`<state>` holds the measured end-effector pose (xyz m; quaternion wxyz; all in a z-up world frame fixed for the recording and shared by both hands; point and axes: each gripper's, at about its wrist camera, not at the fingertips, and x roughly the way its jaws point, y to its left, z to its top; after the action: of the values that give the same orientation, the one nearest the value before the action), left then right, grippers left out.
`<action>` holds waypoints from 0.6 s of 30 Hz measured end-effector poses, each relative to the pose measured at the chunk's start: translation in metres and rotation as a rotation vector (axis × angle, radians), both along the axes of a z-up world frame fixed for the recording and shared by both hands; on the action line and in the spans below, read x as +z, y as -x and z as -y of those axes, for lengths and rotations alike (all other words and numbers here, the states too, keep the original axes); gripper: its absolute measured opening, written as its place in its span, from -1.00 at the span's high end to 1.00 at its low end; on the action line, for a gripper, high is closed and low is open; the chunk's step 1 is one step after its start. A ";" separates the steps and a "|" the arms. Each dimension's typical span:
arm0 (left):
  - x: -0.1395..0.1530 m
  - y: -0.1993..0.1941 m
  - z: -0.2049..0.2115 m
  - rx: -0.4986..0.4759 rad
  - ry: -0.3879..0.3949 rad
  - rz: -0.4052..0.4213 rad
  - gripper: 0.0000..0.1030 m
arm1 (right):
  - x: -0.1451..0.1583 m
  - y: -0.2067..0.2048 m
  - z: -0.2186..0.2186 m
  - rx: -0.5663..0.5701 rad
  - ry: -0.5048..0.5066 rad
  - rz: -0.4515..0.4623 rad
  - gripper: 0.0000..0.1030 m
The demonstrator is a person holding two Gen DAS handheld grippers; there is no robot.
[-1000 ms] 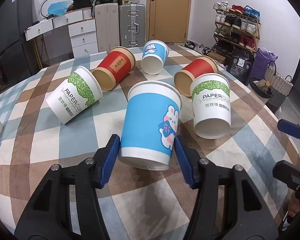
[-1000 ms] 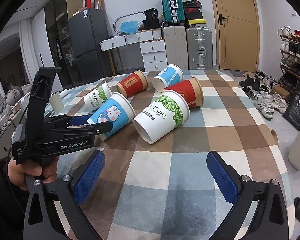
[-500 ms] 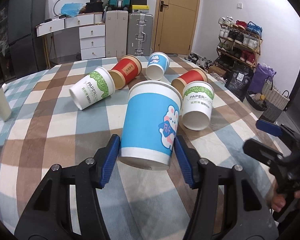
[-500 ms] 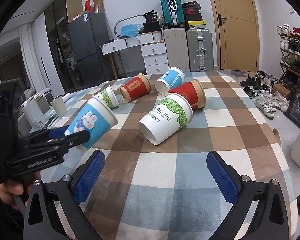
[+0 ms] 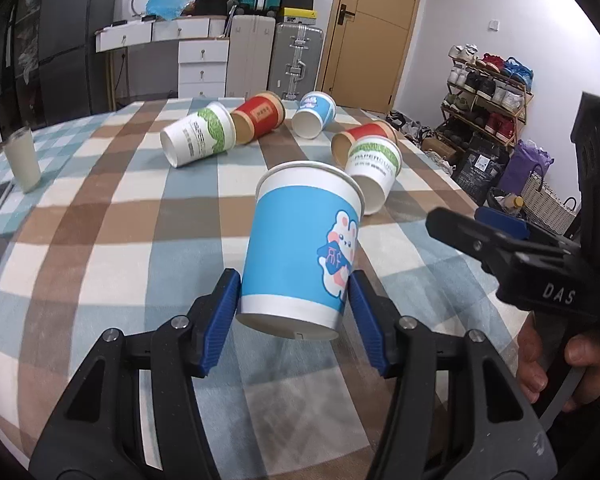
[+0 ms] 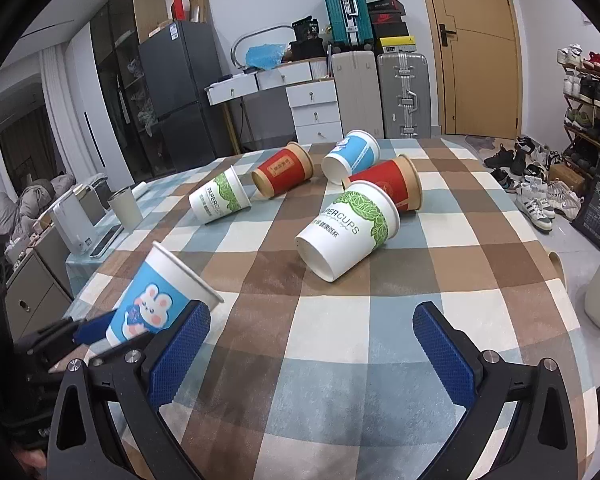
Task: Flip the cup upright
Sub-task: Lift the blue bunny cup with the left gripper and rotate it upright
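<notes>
Rabbit cup (image 5: 300, 252) between left gripper (image 5: 294, 312) pads, base nearest.

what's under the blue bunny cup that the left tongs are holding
Only checked tablecloth: the blue bunny cup hangs clear, clamped by the left tongs. Its inside is hidden.

Near half of the table (image 6: 340, 380): open cloth in front of the right gripper (image 6: 312, 344), whose jaws stand wide with nothing between them. Far half: five cups on their sides, clustered. White cup (image 6: 350, 232) lies nearest, touching red cup (image 6: 388, 186) behind it; a clear lane runs between it and second white cup (image 6: 219, 200). Left edge: tumbler (image 6: 125, 208) stands upright, well apart from the cluster.
</notes>
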<state>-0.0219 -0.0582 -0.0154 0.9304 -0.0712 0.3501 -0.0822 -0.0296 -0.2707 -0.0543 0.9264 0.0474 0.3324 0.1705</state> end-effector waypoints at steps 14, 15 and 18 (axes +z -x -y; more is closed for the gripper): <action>-0.019 0.006 0.017 0.012 0.020 -0.060 -0.09 | -0.011 -0.006 -0.013 0.034 -0.004 -0.118 -1.00; -0.019 0.005 0.017 0.011 0.020 -0.061 -0.10 | -0.011 -0.006 -0.014 0.037 -0.005 -0.121 -1.00; -0.016 0.007 0.014 -0.004 0.027 -0.053 -0.53 | -0.009 -0.006 -0.014 0.048 -0.025 -0.135 -1.00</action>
<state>-0.0288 -0.0721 -0.0316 0.9195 -0.0853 0.3738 -0.0869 -0.0234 -0.2570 -0.0631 0.8968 0.0625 0.3929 0.1935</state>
